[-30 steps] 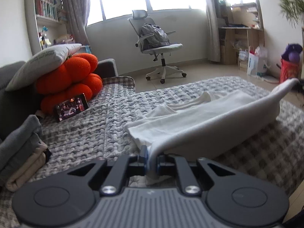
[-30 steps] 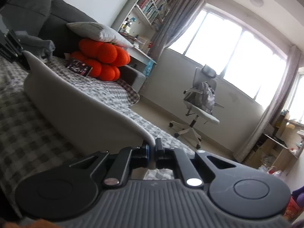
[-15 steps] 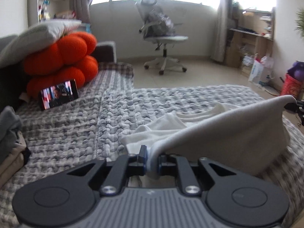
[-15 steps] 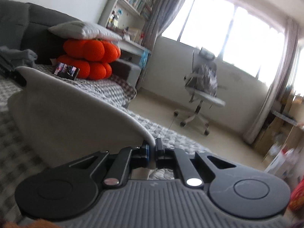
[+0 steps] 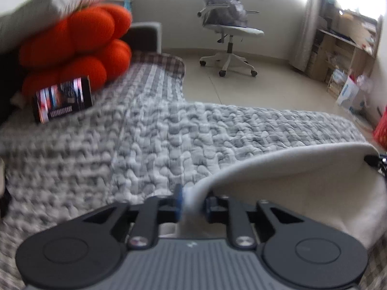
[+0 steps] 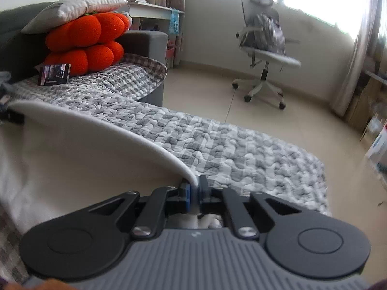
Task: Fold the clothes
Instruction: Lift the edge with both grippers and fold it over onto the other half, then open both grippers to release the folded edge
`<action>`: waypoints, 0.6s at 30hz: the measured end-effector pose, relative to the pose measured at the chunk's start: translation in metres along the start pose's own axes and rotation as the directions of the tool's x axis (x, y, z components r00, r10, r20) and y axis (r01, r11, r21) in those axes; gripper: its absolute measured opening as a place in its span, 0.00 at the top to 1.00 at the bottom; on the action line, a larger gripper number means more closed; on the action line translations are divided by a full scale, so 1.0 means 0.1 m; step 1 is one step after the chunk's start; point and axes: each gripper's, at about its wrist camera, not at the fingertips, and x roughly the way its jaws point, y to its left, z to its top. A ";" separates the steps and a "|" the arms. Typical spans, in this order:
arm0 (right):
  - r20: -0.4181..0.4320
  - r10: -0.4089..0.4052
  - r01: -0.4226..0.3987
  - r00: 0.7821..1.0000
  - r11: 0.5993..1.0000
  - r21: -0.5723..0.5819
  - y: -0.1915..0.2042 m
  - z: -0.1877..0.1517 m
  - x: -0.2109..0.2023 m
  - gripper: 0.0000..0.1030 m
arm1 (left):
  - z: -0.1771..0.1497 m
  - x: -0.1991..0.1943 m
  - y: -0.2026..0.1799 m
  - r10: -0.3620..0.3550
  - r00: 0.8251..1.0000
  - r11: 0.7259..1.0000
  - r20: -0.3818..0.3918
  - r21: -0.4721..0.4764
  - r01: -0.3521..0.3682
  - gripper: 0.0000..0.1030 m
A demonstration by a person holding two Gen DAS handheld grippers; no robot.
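Observation:
A white garment (image 5: 290, 183) hangs stretched between my two grippers above the grey checked bedspread (image 5: 169, 133). My left gripper (image 5: 192, 200) is shut on one corner of its edge; the cloth sweeps off to the right, where the other gripper's tip shows at the far corner. In the right wrist view my right gripper (image 6: 194, 192) is shut on the other corner of the white garment (image 6: 72, 154), which curves away to the left. The garment's lower part is hidden behind the gripper bodies.
An orange pumpkin cushion (image 6: 84, 43) with a white pillow (image 6: 72, 9) on top and a phone (image 6: 54, 74) leaning on it sit at the far left. An office chair (image 5: 227, 29) stands on the floor beyond the bedspread (image 6: 229, 149). Shelves and boxes (image 5: 343, 55) are at right.
Both grippers have moved forward with the garment's edge held. The flat part of the garment that lay ahead is no longer in view. Both views now tilt lower.

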 end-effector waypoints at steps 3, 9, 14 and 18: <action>0.018 0.033 -0.034 0.999 0.999 0.042 -0.06 -0.03 -0.01 0.82 | -0.03 0.02 0.18 -0.104 0.995 0.990 0.003 -0.092 0.104 0.68; 0.071 0.143 -0.157 0.987 0.954 0.256 -0.36 -0.07 -0.05 0.76 | -0.06 0.06 0.35 -0.218 0.976 0.958 0.021 -0.186 0.218 0.58; 0.078 0.118 -0.135 0.990 0.954 0.268 -0.34 -0.01 -0.05 0.74 | -0.05 0.24 0.41 -0.230 0.973 0.938 0.038 -0.258 0.232 0.48; 0.092 0.087 -0.110 0.992 0.952 0.287 -0.33 0.03 -0.05 0.84 | -0.09 0.15 0.34 -0.197 0.978 0.950 0.068 -0.235 0.208 0.80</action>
